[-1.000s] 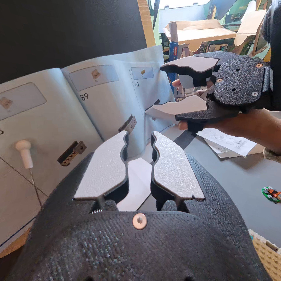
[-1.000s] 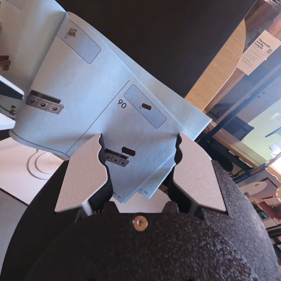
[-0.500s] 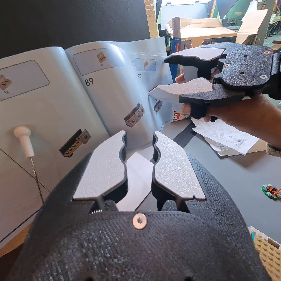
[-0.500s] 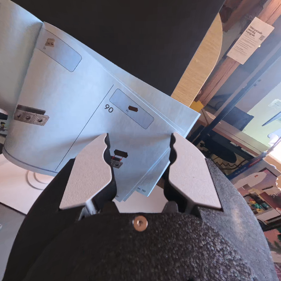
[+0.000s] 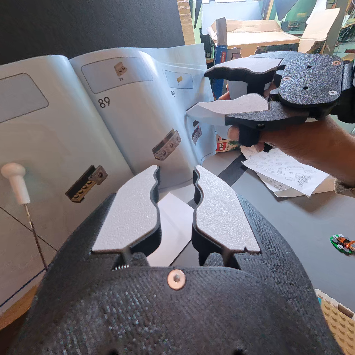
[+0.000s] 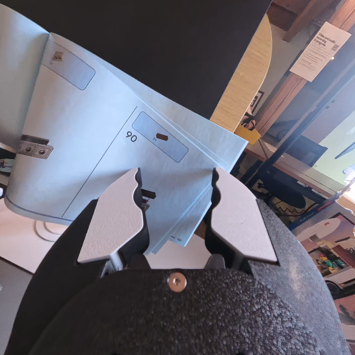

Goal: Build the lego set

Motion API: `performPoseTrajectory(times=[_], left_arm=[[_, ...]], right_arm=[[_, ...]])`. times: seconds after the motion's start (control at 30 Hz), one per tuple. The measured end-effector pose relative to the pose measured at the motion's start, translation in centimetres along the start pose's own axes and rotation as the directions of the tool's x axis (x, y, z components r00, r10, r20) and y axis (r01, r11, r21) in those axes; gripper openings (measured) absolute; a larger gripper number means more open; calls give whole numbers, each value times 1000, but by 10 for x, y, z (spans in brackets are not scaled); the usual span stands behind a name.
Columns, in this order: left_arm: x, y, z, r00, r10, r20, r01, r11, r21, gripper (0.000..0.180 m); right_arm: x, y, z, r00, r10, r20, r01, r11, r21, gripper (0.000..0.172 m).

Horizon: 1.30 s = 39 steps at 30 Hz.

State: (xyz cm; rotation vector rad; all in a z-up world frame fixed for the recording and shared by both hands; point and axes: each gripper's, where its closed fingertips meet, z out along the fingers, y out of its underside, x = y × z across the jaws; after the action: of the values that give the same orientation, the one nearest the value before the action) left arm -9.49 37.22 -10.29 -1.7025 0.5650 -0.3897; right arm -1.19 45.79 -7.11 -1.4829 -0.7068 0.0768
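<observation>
Instruction booklet [image 5: 123, 119] stands open, propped upright, spine vertical, pages facing the grippers. Left gripper [image 5: 175, 169] slightly parted, bare, near the lower page edge. Right gripper [image 6: 175, 171] wide apart, straddling the page stack's outer corner at 3 o'clock, pads not pressing. Left view alone shows hand [image 5: 307, 146], loose paper sheet [image 5: 284, 172].

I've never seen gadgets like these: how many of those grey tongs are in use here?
2. The left tongs are nearest the camera, before the open booklet. The right tongs, in a hand, straddle the booklet's right page edge. Both are open.
</observation>
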Motion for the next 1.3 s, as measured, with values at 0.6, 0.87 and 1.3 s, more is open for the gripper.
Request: performPoseTrajectory(times=[0.6, 0.87, 1.3], left_arm=[[-4, -1, -1, 1000, 17, 20, -16, 1000, -12, 34], [-3, 0, 1, 999, 21, 25, -20, 1000, -15, 35], [-1, -4, 11, 999, 28, 26, -27, 999, -20, 36]], right_arm=[[-4, 3, 9, 995, 64, 77, -64, 998, -1, 74], [-16, 5, 6, 994, 3, 112, -5, 1000, 13, 22], [-5, -2, 6, 986, 96, 134, -101, 995, 24, 89]])
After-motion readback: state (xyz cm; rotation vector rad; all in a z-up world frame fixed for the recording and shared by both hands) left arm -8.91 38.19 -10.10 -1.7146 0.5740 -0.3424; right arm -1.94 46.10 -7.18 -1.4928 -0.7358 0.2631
